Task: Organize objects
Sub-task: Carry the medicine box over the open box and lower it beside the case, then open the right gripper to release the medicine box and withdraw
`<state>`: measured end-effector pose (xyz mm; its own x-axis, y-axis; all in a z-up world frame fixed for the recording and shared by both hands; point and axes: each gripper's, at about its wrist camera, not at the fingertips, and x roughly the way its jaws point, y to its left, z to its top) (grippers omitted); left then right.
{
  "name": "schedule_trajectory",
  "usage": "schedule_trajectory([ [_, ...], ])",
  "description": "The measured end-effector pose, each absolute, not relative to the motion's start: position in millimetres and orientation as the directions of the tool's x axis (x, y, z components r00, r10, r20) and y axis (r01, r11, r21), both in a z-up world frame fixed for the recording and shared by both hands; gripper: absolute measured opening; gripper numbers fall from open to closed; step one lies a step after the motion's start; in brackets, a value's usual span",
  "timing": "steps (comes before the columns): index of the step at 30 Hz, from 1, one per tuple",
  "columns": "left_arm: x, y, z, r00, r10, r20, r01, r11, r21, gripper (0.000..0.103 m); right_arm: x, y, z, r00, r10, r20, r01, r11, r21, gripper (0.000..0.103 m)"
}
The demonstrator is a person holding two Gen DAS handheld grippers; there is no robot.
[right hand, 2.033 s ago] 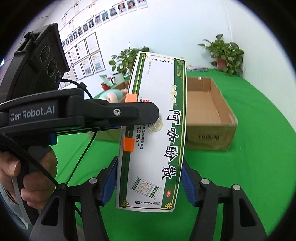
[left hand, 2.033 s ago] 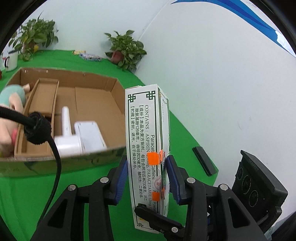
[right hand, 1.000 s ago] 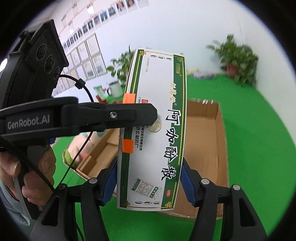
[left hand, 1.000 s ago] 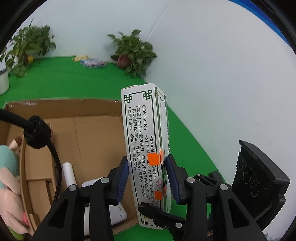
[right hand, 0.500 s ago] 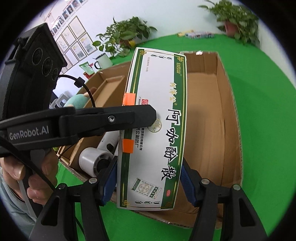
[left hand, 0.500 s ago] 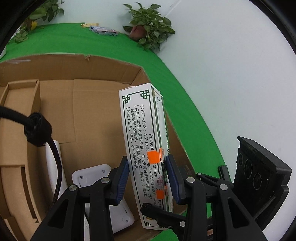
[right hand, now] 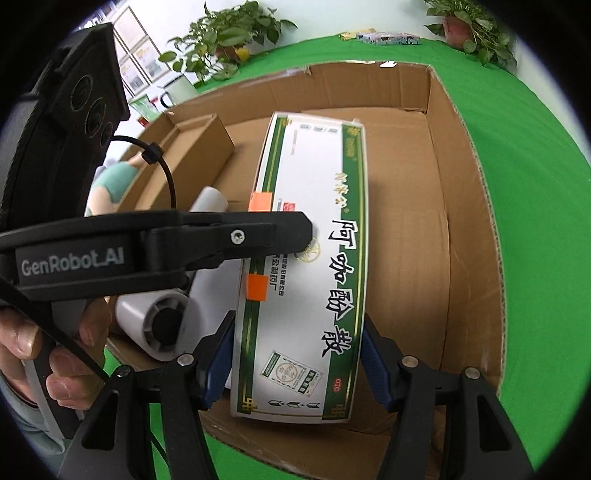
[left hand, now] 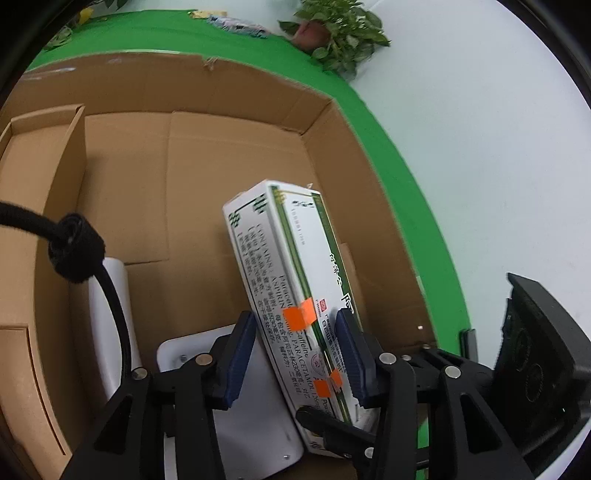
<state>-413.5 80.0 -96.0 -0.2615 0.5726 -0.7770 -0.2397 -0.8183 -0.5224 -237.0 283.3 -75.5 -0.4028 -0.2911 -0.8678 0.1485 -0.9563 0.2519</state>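
Note:
A white and green medicine box (left hand: 291, 280) with Chinese lettering and orange stickers is held by both grippers, tilted, over the inside of an open cardboard box (left hand: 207, 96). My left gripper (left hand: 295, 356) is shut on the medicine box's narrow sides. My right gripper (right hand: 299, 358) is shut on its wide sides near the lower end; the medicine box (right hand: 314, 258) fills the middle of the right wrist view. The cardboard box's rim (right hand: 476, 158) shows around it there.
A white hair dryer (right hand: 166, 317) lies in the cardboard box beside the medicine box, also in the left wrist view (left hand: 229, 406). A cardboard divider (left hand: 59, 173) stands on the left, a plush doll (right hand: 110, 184) beyond it. Potted plants (left hand: 336, 33) stand on the green cloth.
Both grippers have carried the medicine box from in front of the cardboard box to above its inside and lowered and tilted it. Both stay shut on it.

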Motion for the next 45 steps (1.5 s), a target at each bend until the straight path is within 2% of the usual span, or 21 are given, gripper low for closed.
schedule_trajectory([
  [10,-403.2,75.0,-98.2,-0.305,0.533,-0.789,-0.234,-0.845,-0.481,0.043,-234.1,284.0,-77.1,-0.375,-0.239,-0.896,0.112,-0.971,0.212,0.063],
  [13,-385.9,69.0,-85.1,-0.343,0.525,-0.779,-0.246,-0.851,-0.465,0.043,-230.9,283.7,-77.4,-0.366,-0.257,-0.895,0.123,-0.966,0.227,0.069],
  [28,-328.3,38.3,-23.3,-0.496,0.471,-0.729,-0.273,-0.882,-0.384,0.043,-244.2,269.9,-72.9,-0.379,-0.19,-0.906,0.112,-0.981,0.159,0.069],
  [30,-306.7,22.8,-12.0,-0.551,0.448,-0.704,-0.252,-0.894,-0.371,0.043,-240.6,267.7,-74.6,-0.369,-0.2,-0.908,0.118,-0.979,0.167,0.071],
  [35,-253.1,-10.3,10.1,-0.706,0.311,-0.637,-0.189,-0.949,-0.254,0.044,-222.7,267.9,-64.6,-0.407,-0.226,-0.885,0.134,-0.973,0.187,0.075],
  [36,-244.8,-15.9,12.0,-0.724,0.284,-0.628,-0.173,-0.957,-0.233,0.047,-218.4,268.5,-60.5,-0.422,-0.239,-0.875,0.133,-0.97,0.201,0.078],
  [38,-226.9,-29.2,16.6,-0.774,0.2,-0.601,-0.116,-0.978,-0.176,0.058,-207.2,266.6,-51.6,-0.473,-0.198,-0.858,0.122,-0.98,0.159,0.091],
  [39,-217.4,-37.4,20.5,-0.795,0.16,-0.585,-0.085,-0.985,-0.153,0.068,-200.3,263.6,-47.1,-0.514,-0.142,-0.846,0.111,-0.989,0.098,0.094],
  [40,-209.8,-42.8,22.1,-0.818,0.117,-0.564,-0.05,-0.99,-0.132,0.078,-194.0,260.1,-44.4,-0.542,-0.092,-0.835,0.101,-0.994,0.044,0.103],
  [41,-200.2,-49.2,22.9,-0.847,0.059,-0.528,-0.001,-0.994,-0.109,0.084,-187.3,256.1,-42.8,-0.566,-0.047,-0.823,0.09,-0.996,-0.005,0.102],
  [43,-186.0,-56.0,22.6,-0.878,-0.011,-0.478,0.052,-0.996,-0.073,0.103,-172.7,248.4,-41.4,-0.618,-0.021,-0.786,0.077,-0.996,-0.034,0.102],
  [45,-172.2,-57.2,16.8,-0.896,-0.078,-0.438,0.089,-0.996,-0.005,0.102,-160.7,246.3,-39.8,-0.674,-0.017,-0.738,0.051,-0.998,-0.023,0.102],
])
